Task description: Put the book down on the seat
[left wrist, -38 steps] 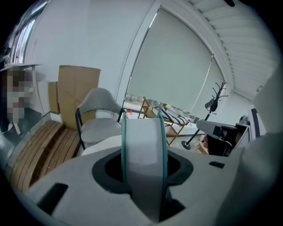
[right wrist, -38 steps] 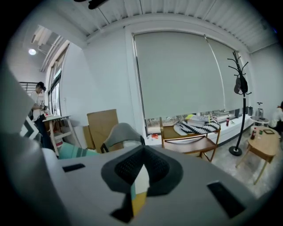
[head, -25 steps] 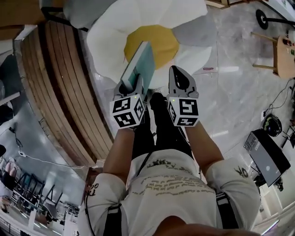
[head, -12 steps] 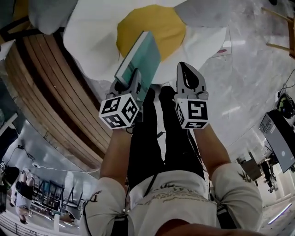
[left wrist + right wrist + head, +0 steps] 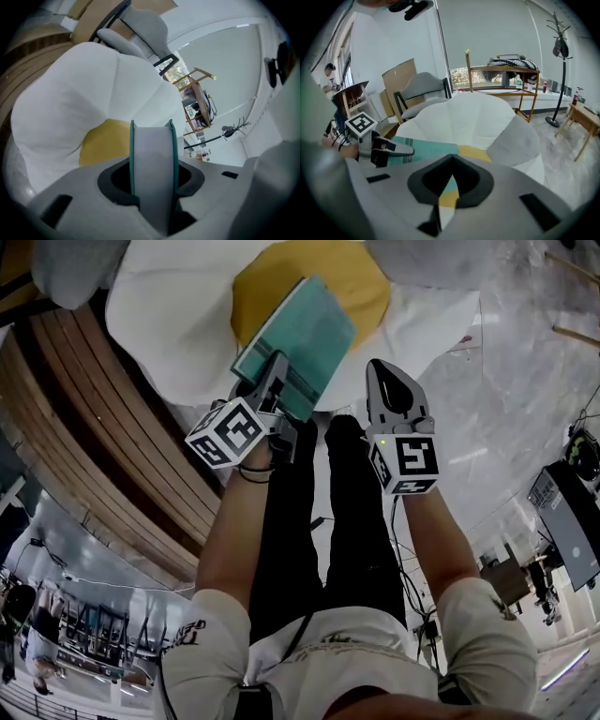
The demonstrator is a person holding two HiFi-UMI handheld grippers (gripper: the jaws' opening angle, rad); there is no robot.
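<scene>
A teal-covered book (image 5: 302,334) hangs over the yellow centre (image 5: 361,277) of a flower-shaped seat with white petals (image 5: 169,315). My left gripper (image 5: 274,382) is shut on the book's near edge, and the cover is tilted toward flat. In the left gripper view the book (image 5: 152,159) stands edge-on between the jaws, white pages showing, with the yellow centre (image 5: 105,140) behind it. My right gripper (image 5: 391,376) floats beside the book on its right, shut and holding nothing. From the right gripper view the book (image 5: 429,147) and the left gripper (image 5: 391,150) show low over the seat (image 5: 468,117).
Curved wooden slats (image 5: 103,446) run along the seat's left. A grey chair (image 5: 419,91), a wooden shelf (image 5: 501,75), a coat stand (image 5: 560,47) and a small wooden table (image 5: 583,117) stand behind and to the right. The person's legs (image 5: 319,512) are just below the grippers.
The left gripper has rolled, turning the book from near edge-on to flatter, and carried it forward over the yellow centre. The right gripper kept its place beside it.
</scene>
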